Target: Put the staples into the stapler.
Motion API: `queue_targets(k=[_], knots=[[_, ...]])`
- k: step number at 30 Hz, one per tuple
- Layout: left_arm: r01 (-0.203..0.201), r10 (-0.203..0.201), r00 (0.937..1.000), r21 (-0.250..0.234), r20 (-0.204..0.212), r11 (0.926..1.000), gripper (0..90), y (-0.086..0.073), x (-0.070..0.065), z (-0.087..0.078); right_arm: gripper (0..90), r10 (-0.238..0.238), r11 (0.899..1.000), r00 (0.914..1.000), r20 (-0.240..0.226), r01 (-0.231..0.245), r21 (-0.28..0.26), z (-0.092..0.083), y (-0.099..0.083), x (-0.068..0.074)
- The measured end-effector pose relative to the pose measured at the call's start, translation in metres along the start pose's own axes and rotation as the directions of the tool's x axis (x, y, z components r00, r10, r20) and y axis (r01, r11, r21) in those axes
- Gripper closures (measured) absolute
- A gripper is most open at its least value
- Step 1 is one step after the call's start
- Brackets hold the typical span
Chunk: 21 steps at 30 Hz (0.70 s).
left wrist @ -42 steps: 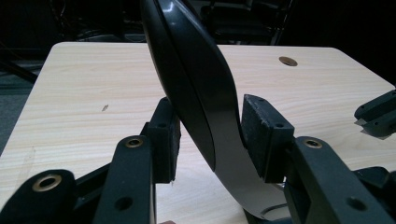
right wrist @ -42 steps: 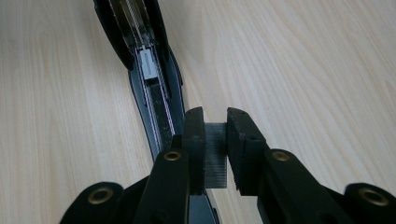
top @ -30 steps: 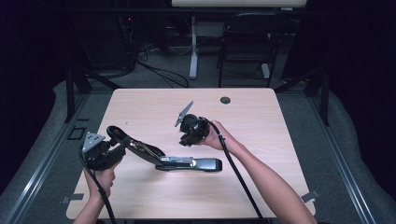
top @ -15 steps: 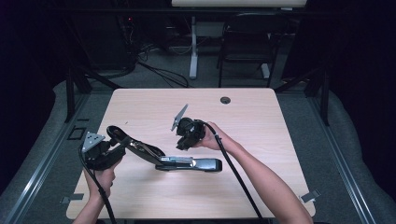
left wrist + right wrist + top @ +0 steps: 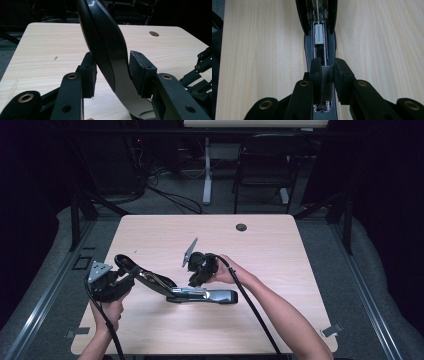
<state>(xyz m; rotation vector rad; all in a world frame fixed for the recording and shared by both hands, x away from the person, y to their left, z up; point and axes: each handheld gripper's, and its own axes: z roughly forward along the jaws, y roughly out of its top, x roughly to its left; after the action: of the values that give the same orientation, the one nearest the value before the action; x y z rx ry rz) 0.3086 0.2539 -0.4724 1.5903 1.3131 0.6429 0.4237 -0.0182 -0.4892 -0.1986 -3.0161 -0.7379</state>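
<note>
Black plastic and bright metal make up the stapler [image 5: 200,295], which lies opened out near the middle of the wooden table [image 5: 280,245], its base flat on the wood and its top cover [image 5: 142,274] swung up and back to the left of the base.

Left of the stapler's base, the left gripper [image 5: 122,279] holds that raised cover: in the left gripper view its two pads press on either side of the curved glossy cover [image 5: 107,50], so the jaws are closed on it. The shell looks stiff and smooth, likely slippery, so a hold across its narrow flanks, as here, seems better than one on the rounded back. It is hinged, and would probably drop if let go.

Over the base itself, the right gripper [image 5: 196,279] points down into the open magazine channel [image 5: 320,53]. The right gripper view shows its jaws pinched on a strip of staples [image 5: 326,82], with the grey pusher [image 5: 319,35] farther along the channel. The strip is light and rigid along its length but brittle: the glued staples would likely snap apart if squeezed hard or bent, so it is best held by its flat sides and lowered straight between the rails. The base is probably heavy enough to stay put.
</note>
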Motion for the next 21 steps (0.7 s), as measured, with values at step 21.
queue_targets(k=[21], knots=[[0.002,-0.002,1.0,-0.006,-0.003,1.0,58.8,0.0,-0.0005,0.0006,78.4,-0.016,1.0,0.9997,-0.019,0.016,0.024,0.011,-0.0078,0.0033]])
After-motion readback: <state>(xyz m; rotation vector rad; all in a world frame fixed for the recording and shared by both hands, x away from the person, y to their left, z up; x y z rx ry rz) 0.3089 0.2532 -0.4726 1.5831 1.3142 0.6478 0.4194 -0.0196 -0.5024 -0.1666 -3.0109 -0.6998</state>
